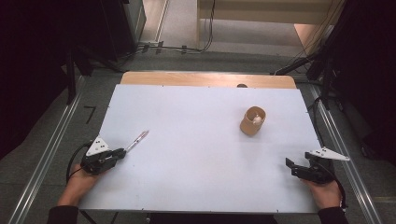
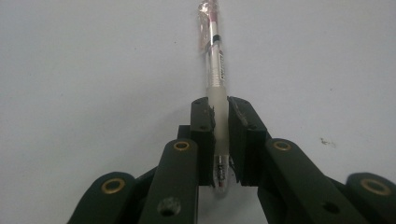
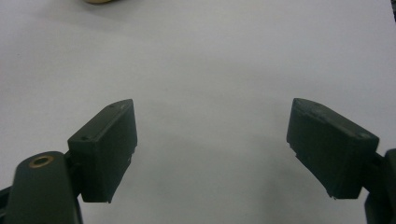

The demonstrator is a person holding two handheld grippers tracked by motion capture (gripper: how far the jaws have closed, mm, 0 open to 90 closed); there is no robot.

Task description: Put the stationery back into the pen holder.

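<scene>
Gripping clear slim plastic pen (image 2: 218,70), left claw (image 2: 221,135) pinches frosted barrel.

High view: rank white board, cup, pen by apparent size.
1. white board, by far the largest.
2. cup, lying on its side.
3. pen, clamped in the left gripper: about as long as the cup, far thinner, partly hidden by the jaws.

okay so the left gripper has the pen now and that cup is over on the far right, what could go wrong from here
1. The left gripper pinches the pen near its tip end, with most of the barrel sticking out past the jaws, so the pen may swing or slip when lifted.
2. The cup is narrow and already holds something pale, so a tilted pen could catch its rim and tip it.
3. The right gripper sits open, apart from the cup, not steadying it.
</scene>
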